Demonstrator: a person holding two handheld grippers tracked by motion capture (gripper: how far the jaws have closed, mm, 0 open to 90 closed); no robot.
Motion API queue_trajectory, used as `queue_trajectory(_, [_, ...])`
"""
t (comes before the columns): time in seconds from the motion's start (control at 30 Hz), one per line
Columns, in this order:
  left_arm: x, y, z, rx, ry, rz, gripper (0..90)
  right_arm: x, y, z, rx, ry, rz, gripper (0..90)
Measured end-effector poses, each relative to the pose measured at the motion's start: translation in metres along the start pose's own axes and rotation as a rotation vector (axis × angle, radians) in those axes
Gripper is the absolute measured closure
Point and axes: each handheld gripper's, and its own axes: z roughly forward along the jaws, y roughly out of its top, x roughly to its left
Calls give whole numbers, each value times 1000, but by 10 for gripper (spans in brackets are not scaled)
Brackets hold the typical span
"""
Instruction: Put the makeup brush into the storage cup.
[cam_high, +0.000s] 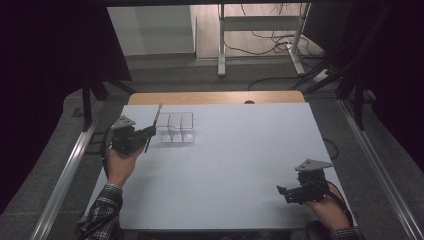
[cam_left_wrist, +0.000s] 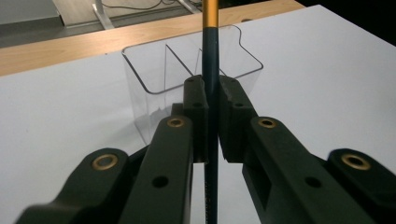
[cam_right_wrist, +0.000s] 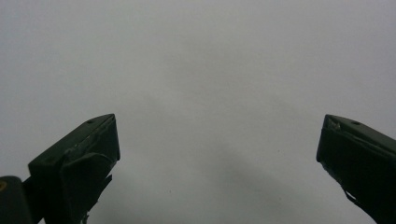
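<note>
The left gripper (cam_left_wrist: 211, 116) is clenched on a thin pencil (cam_left_wrist: 210, 56), upright between its pads just before the clear divided organizer (cam_left_wrist: 154, 70) on the white surface (cam_high: 240, 165). The pencil seems light, stiff and somewhat slippery, so a hold near its middle keeps it steady. The right gripper (cam_right_wrist: 217, 154) rests released, well apart.

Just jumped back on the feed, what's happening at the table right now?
A person works at the white table with a gripper in each hand. The left gripper is shut on a thin pencil-like stick, dark with a yellow upper part, held roughly upright beside the clear divided box near the far edge. The stick is not in a compartment yet. The right gripper sits open and empty over the near right corner of the table.
</note>
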Motion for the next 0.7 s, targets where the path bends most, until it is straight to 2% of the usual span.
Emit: queue_trajectory(0.7, [11,14,13,-53,29,-27,835,0,0,1,10,4,0,0])
